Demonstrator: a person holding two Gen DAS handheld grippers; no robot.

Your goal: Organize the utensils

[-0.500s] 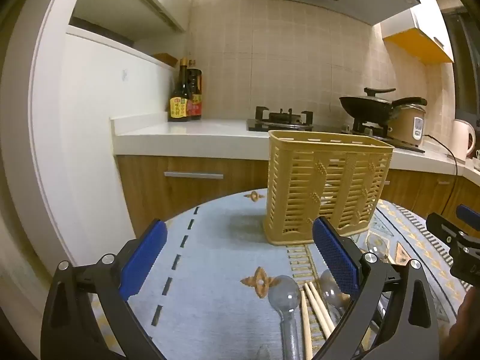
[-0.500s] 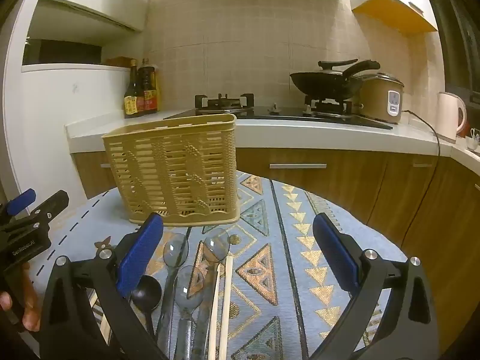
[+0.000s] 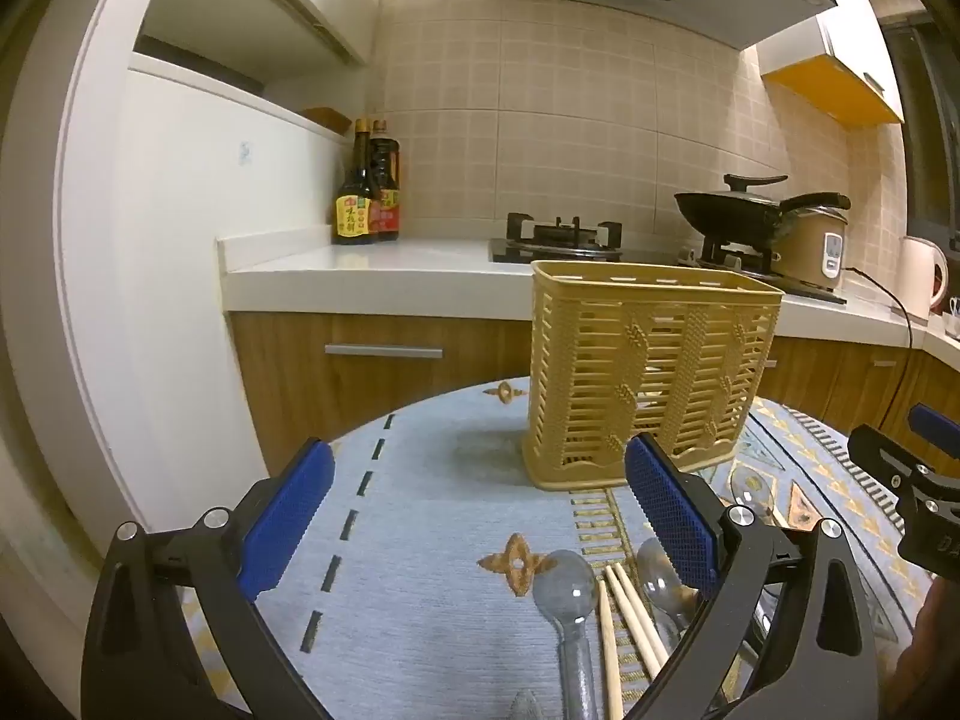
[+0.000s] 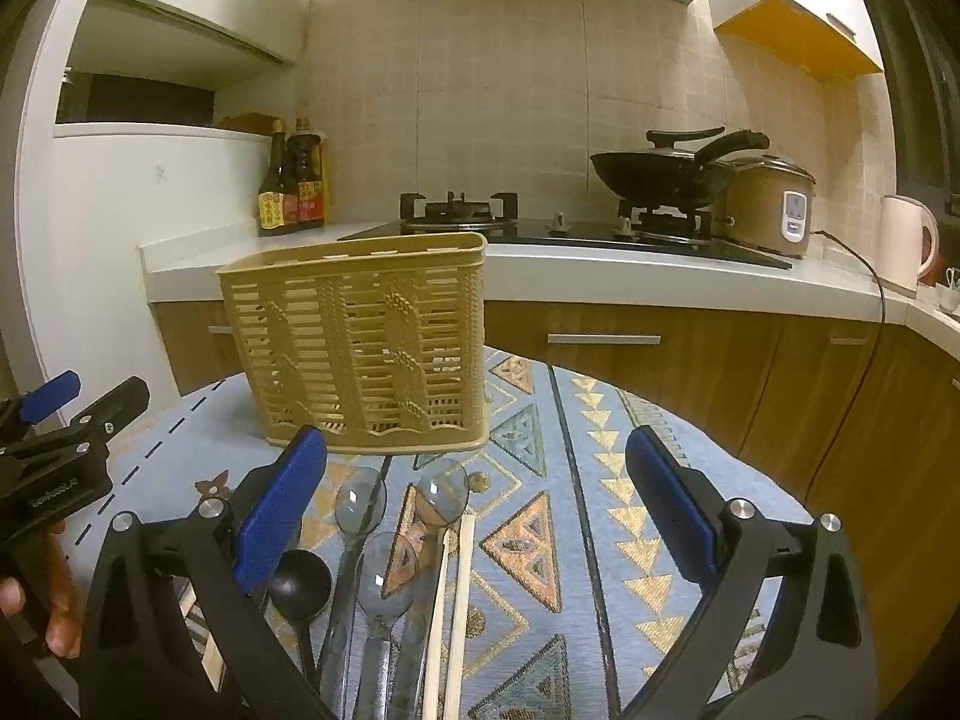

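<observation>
While both tools (image 3: 477,516) (image 4: 477,504) gape, utensils (image 4: 384,570) before basket (image 4: 360,336).

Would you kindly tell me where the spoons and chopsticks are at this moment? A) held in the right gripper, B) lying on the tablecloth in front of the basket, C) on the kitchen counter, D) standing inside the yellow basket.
B: the spoons and chopsticks lie flat on the tablecloth in front of the basket, and both grippers are open and hold nothing.

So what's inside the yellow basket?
Through the slats of the yellow basket I see nothing standing inside. Its floor is hidden. The spoons and chopsticks lie on the tablecloth in front.
</observation>
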